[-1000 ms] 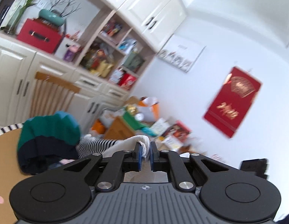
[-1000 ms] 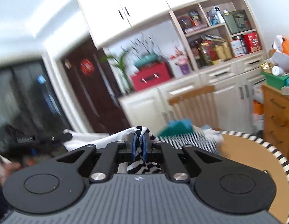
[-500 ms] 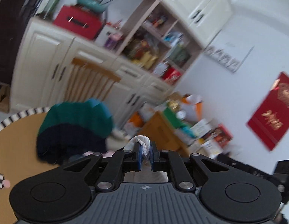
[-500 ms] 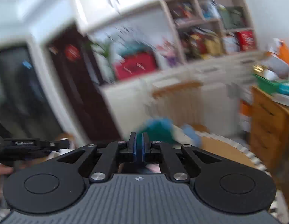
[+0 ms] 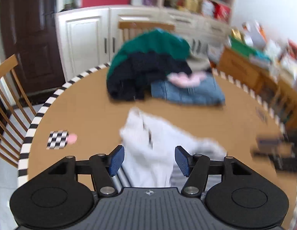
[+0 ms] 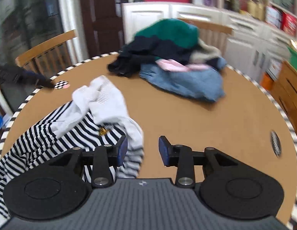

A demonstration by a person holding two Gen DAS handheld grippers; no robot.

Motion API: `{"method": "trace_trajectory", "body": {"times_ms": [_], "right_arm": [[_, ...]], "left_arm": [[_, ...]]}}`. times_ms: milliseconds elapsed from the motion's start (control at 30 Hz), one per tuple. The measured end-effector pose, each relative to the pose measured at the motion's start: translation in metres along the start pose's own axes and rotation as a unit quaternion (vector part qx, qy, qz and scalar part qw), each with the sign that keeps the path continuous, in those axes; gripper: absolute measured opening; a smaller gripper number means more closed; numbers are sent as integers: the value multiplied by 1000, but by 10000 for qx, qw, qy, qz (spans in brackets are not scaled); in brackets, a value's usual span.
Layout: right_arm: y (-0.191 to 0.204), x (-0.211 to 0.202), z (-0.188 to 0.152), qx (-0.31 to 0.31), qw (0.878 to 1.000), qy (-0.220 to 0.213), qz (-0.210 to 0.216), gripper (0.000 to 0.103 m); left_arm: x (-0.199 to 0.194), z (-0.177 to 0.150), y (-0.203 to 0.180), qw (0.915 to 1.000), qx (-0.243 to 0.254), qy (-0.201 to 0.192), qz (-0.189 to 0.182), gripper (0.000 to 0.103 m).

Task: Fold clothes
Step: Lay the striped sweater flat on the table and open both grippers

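A black-and-white striped shirt with white sleeves point(image 6: 75, 126) lies crumpled on the round brown table point(image 6: 196, 118), near its front left edge. In the left wrist view its white part point(image 5: 154, 143) lies between the open fingers of my left gripper point(image 5: 149, 161). My right gripper point(image 6: 142, 151) is open and empty just right of the shirt, its left finger against the cloth. A pile of other clothes, green-and-navy sweater point(image 6: 163, 38), jeans point(image 6: 186, 80) and a pink piece, sits at the table's far side.
Wooden chairs stand at the left point(image 6: 46, 55) and behind the pile point(image 5: 146, 27). White cabinets and shelves line the back wall. A wooden dresser point(image 6: 288, 88) stands at the right. A small checkered marker point(image 5: 58, 140) lies on the table's left.
Both grippers were shut on the shirt and held it up; now both have dropped toward the table and opened, and the shirt lies on the table.
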State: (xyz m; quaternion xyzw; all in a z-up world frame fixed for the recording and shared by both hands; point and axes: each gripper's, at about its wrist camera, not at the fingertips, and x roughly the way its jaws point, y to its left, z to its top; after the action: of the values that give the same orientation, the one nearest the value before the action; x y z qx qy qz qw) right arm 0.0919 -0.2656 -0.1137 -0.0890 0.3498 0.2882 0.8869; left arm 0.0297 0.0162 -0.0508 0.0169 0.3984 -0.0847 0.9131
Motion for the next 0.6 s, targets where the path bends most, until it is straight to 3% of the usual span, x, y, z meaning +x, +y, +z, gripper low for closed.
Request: {"method": "trace_trajectory", "body": {"times_ms": [167,233,367,433,467,500,600], "right_arm": [[34,43,30,-1028,9946,57,139,38],[54,61,36,-1715,9849,132,193,40],[86,84,37,-2731,9607,491,101,39],[93,96,38,-2920,9527,834,141,29],[96,103,38,-3001,9486,997,150,10],[96,107,39,-2971,9486,1089,81,6],[83,106,61,-2174,9710,968,-228,4]], "left_arm": [[24,-28,-24,9983,505,276,-1,51],[45,-30,-30,9976,536,403,-170,37],[75,-28,-25,9965,399,581,-446,29],[85,-23,-16,9957,276,659,-587,14],[88,-19,-9,9950,197,710,-675,13],[89,-13,-2,9939,125,743,-805,11],[83,-3,23,9938,286,636,-867,9]]}}
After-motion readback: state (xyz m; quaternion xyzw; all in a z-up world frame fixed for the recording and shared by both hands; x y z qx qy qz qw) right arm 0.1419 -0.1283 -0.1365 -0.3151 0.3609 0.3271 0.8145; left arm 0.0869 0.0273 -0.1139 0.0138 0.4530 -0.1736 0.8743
